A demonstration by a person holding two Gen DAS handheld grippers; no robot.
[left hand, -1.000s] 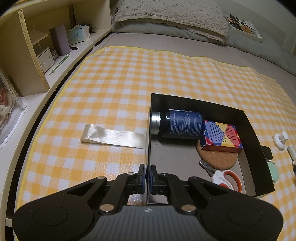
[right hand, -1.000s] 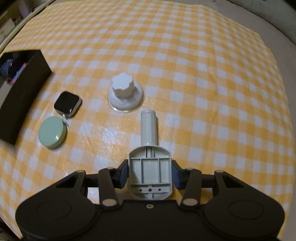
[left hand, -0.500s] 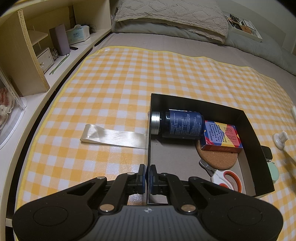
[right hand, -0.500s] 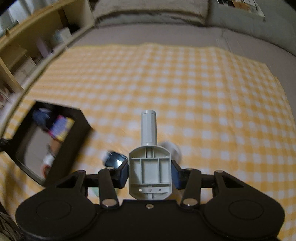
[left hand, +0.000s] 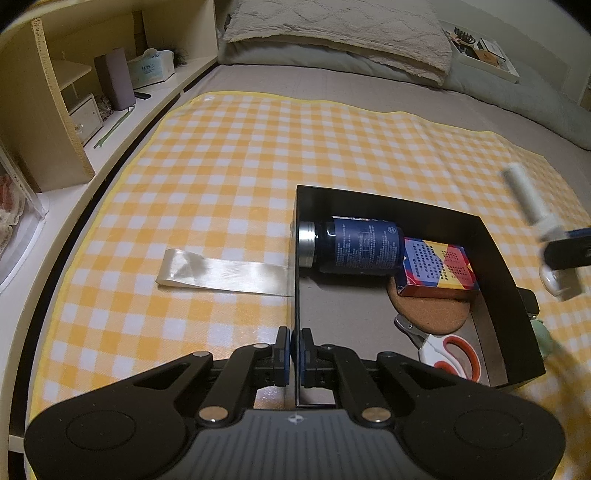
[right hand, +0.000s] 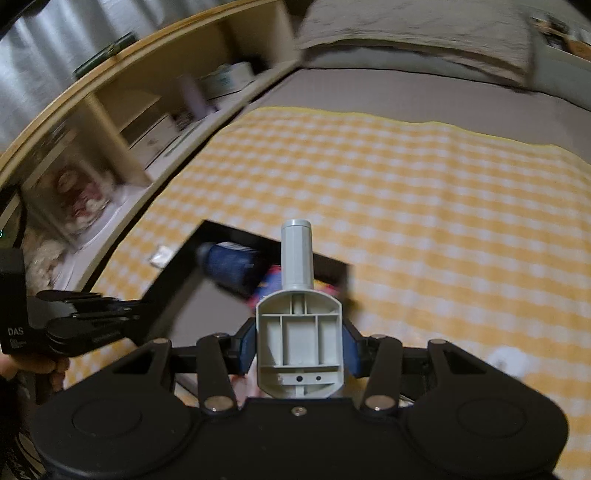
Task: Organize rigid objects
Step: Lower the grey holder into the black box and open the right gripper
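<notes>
A black open box (left hand: 495, 240) lies on the yellow checked cloth. It holds a dark blue bottle (left hand: 354, 245), a colourful small box (left hand: 437, 269), a cork coaster (left hand: 432, 314) and orange-handled scissors (left hand: 448, 352). My left gripper (left hand: 295, 354) is shut on the box's near left wall. My right gripper (right hand: 299, 345) is shut on a grey plastic part (right hand: 299, 317) with a round peg, held in the air over the box's right side (right hand: 332, 271). The part also shows blurred at the right of the left wrist view (left hand: 532, 206).
A strip of clear tape (left hand: 221, 273) lies on the cloth left of the box. A watch (left hand: 528, 301) and a green round lid (left hand: 543, 334) lie right of the box. A wooden shelf (left hand: 66, 110) runs along the left; pillows (left hand: 332, 33) lie behind.
My right gripper has lifted the grey part off the cloth and carried it left, to above the black box. The left gripper has held still on the box wall.
</notes>
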